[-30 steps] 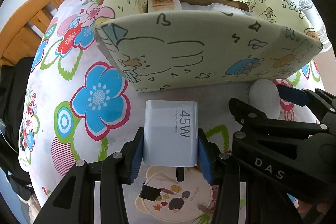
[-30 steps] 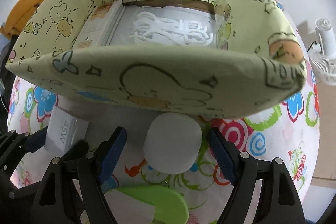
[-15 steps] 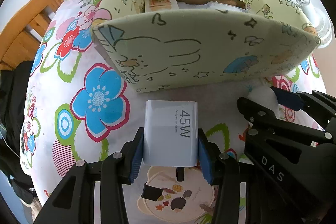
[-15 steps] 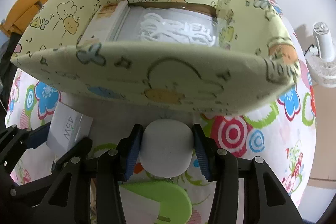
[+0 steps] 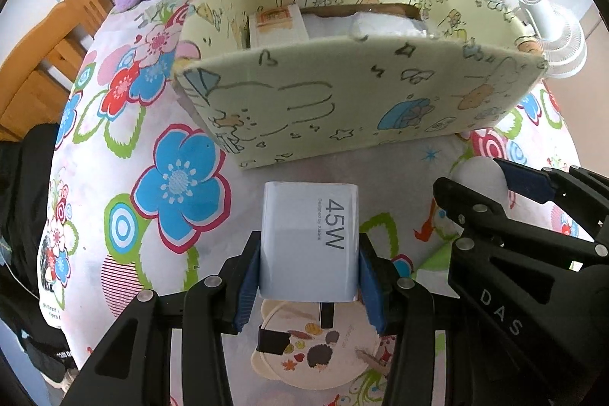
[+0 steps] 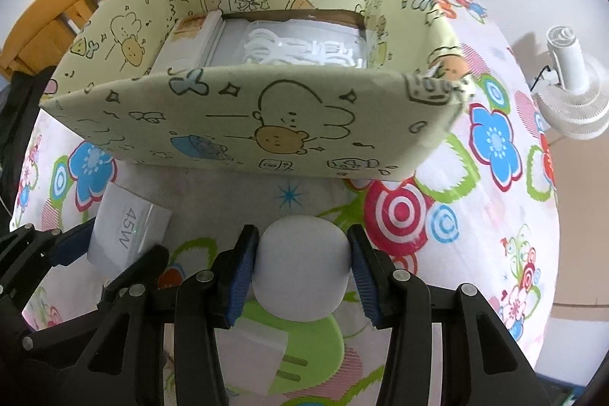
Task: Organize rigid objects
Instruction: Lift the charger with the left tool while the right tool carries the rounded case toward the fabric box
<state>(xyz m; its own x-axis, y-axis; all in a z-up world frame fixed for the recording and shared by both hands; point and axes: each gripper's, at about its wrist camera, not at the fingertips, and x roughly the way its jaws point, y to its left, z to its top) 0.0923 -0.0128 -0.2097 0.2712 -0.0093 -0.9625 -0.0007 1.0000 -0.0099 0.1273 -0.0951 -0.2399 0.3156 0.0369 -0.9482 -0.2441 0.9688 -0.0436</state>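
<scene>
Before the box [image 6: 243,124], the right gripper [image 6: 302,271] has just clamped the white puck [image 6: 300,265]; the left gripper [image 5: 309,269] still grips the charger [image 5: 310,238], both ready for loading.

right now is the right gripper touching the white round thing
Touching. The right wrist view shows the right gripper with both blue pads pressed flush against the sides of the white rounded object, no gap either side.

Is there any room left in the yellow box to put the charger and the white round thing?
Some. The yellow box has a bare strip of floor between its near wall and the white carton. The back is crowded: the carton sits beside a clear packet. Left claw holds the charger; right claw holds the white round thing.
</scene>
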